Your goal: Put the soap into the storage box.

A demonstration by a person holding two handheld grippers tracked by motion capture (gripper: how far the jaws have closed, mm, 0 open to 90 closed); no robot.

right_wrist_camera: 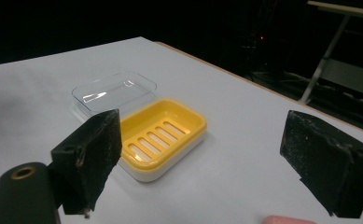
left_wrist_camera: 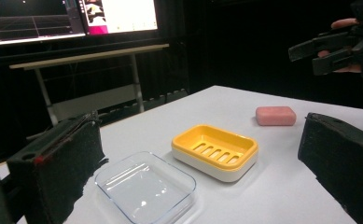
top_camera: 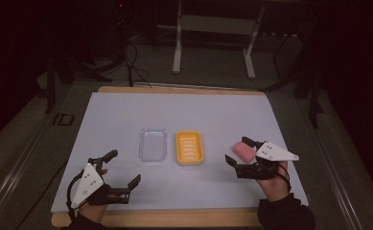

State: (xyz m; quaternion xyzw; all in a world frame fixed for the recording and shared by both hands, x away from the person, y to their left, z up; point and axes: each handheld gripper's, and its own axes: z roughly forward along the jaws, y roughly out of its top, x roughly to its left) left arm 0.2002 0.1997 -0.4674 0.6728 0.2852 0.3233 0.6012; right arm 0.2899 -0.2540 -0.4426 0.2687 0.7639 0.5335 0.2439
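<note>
Soap first: the pink rectangular bar of soap [top_camera: 243, 151] lies flat on the white-topped bench [top_camera: 117, 115], off to the right of the yellow slotted soap dish [top_camera: 189, 147] and well apart from it. Your right claw [top_camera: 239, 152] hangs directly over that bar, jaws spread wide and gripping nothing; in the right gripper view a sliver of pink [right_wrist_camera: 289, 220] shows at the bottom edge, between and below the jaws, so the bar sits just under the opening rather than ahead of it. Seen from the left gripper view, the bar's [left_wrist_camera: 275, 115] long axis runs roughly across the bench, parallel to its near edge. The likely next step is a straight drop, with the jaws closing across the bar's short sides. Left of the dish, just beside it, rests a clear plastic rectangular lid [top_camera: 153, 144]. Your left claw [top_camera: 124, 168] waits near the front edge, equally wide open and empty, much farther from the soap.
</note>
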